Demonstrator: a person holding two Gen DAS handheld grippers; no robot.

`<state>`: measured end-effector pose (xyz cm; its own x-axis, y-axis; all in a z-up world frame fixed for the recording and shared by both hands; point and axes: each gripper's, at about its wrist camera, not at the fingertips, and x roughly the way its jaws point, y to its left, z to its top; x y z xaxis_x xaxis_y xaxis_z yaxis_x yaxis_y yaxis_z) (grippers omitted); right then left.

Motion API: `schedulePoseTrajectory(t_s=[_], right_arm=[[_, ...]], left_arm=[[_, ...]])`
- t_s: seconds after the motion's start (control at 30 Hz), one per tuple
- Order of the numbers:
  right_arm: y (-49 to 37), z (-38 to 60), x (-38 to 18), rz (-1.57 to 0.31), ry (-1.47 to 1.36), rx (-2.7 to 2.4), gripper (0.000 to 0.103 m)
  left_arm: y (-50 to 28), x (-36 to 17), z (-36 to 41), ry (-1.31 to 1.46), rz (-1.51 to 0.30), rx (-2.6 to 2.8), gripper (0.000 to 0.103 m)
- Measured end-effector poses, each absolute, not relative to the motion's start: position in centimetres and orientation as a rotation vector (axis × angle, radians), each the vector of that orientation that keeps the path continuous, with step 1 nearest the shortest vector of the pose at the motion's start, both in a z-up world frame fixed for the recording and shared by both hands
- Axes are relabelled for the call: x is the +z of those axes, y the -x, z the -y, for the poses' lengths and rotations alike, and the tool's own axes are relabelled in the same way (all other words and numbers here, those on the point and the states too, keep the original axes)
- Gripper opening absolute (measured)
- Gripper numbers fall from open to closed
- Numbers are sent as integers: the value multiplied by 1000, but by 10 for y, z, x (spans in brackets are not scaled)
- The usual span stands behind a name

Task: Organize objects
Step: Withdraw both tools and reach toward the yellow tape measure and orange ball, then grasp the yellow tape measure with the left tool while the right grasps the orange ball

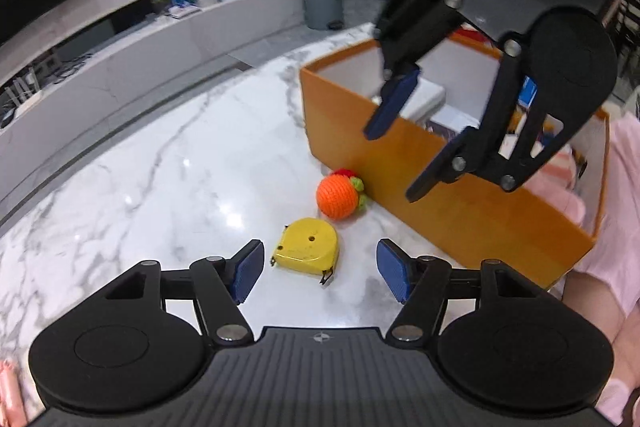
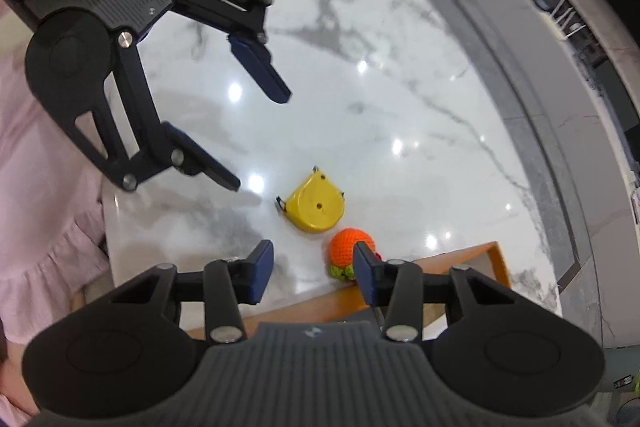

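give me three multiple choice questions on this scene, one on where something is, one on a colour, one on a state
1. Where does the crocheted ball lie?
A. inside the orange box
B. on the marble table beside the orange box's wall
C. on top of the tape measure

2. What colour is the tape measure?
A. yellow
B. green
C. white

3. How do the left gripper's jaws stand?
A. shut on the tape measure
B. shut on the ball
C. open, holding nothing

Answers:
1. B, the ball rests on the marble table close against the outer wall of the orange box.
2. A, its casing is plainly yellow in both wrist views.
3. C, the blue pads stand wide apart above the table, with the tape measure ahead of them and untouched.
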<state>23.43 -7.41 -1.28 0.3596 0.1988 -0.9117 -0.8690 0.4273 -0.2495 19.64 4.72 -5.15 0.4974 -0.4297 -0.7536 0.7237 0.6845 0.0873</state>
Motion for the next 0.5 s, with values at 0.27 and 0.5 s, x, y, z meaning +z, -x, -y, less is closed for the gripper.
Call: schedulePoseTrajectory(t_s=[0.27, 0.5], right_arm=[[-274, 62, -42, -1049, 936, 810, 45], [-299, 59, -58, -1087, 958, 819, 46]], left_arm=[[-227, -89, -37, -449, -837, -767, 80], [-240, -101, -34, -444, -858, -786, 82]])
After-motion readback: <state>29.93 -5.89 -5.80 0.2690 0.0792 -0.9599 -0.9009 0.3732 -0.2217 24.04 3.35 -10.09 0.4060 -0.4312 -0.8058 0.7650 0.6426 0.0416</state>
